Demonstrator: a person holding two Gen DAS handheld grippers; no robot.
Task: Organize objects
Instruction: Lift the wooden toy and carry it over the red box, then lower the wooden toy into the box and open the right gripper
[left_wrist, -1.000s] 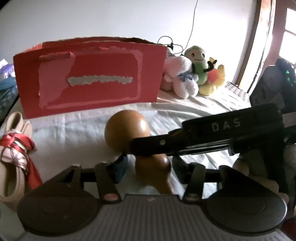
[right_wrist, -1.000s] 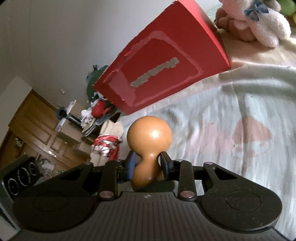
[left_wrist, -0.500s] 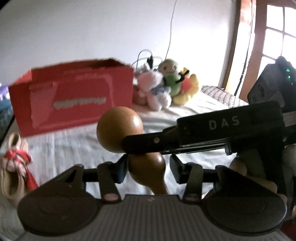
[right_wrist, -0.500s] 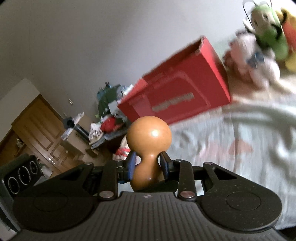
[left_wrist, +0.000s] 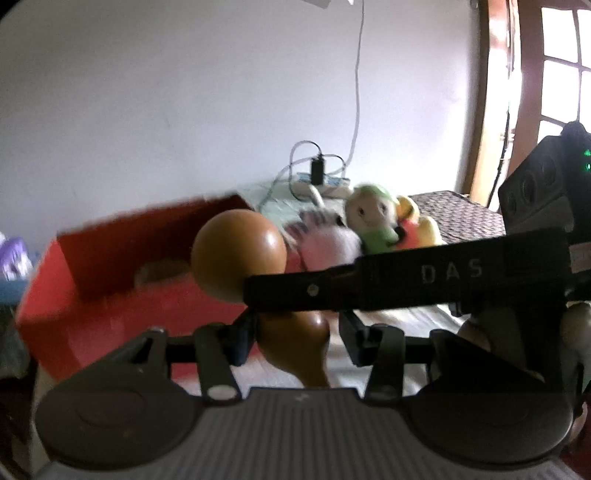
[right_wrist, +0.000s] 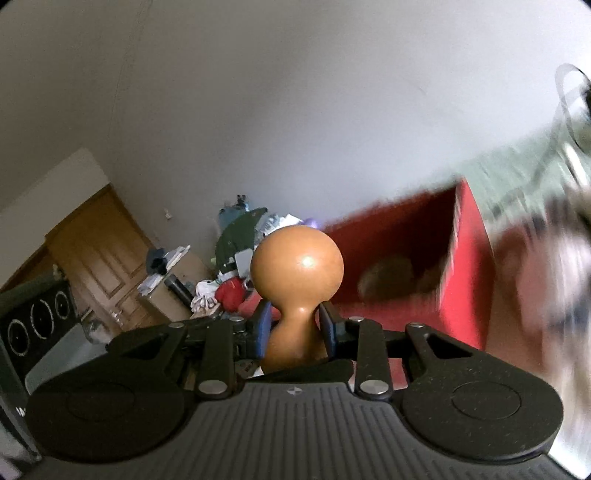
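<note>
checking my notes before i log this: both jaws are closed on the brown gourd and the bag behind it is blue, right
Not quite: the bag is red, not blue, as the left wrist view shows. The rest holds: the right gripper has its jaws closed on the neck of the brown gourd, and the left gripper is closed on its lower bulb.
</note>
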